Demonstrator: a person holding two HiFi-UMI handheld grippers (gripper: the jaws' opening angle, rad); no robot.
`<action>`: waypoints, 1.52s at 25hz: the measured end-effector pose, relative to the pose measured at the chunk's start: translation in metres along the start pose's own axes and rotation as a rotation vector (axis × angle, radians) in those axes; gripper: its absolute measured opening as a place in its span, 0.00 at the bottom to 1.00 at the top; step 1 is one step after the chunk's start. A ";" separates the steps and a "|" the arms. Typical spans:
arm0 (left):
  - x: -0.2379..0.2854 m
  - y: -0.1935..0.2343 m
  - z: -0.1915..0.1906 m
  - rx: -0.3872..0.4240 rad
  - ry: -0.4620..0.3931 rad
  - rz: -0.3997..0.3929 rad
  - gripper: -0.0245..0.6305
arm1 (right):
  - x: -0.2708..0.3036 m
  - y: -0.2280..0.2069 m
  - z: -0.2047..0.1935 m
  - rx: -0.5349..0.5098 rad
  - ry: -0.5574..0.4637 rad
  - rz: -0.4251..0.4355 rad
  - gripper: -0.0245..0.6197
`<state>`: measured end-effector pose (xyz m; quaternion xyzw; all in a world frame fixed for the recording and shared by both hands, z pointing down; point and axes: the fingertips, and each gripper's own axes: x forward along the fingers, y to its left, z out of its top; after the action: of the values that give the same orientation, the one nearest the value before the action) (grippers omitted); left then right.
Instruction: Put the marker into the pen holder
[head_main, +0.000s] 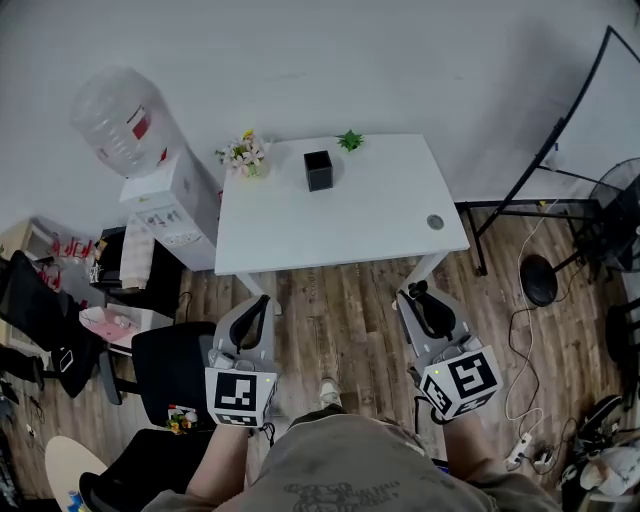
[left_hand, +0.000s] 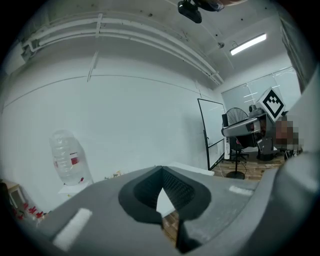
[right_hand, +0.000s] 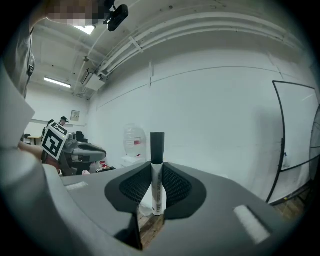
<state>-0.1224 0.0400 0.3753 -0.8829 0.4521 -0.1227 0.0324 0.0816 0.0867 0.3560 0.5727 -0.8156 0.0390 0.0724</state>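
A white marker (right_hand: 157, 175) with a black cap stands upright between the pads of my right gripper (right_hand: 156, 187), which is shut on it. In the head view the right gripper (head_main: 428, 302) hangs over the wooden floor in front of the white table (head_main: 380, 210), with the marker's dark tip showing at its jaws. The black square pen holder (head_main: 318, 169) stands near the table's far edge, well ahead of both grippers. My left gripper (head_main: 252, 318) is also over the floor; its pads (left_hand: 172, 187) meet with nothing between them.
A small flower pot (head_main: 245, 154) and a green plant (head_main: 349, 140) sit at the table's back edge. A water dispenser (head_main: 150, 160) stands left of the table, a black office chair (head_main: 170, 365) by my left gripper, a fan (head_main: 615, 220) and cables at right.
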 end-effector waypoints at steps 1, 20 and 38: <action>0.006 0.007 0.001 0.005 -0.006 -0.003 0.04 | 0.008 0.000 0.002 0.000 -0.001 -0.004 0.19; 0.081 0.055 -0.007 -0.028 -0.018 -0.013 0.04 | 0.094 -0.028 0.004 -0.017 0.028 0.002 0.19; 0.253 0.117 0.014 -0.033 0.019 0.092 0.04 | 0.271 -0.143 0.031 -0.034 0.008 0.130 0.19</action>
<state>-0.0697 -0.2342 0.3899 -0.8604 0.4944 -0.1222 0.0193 0.1239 -0.2182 0.3663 0.5171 -0.8513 0.0324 0.0827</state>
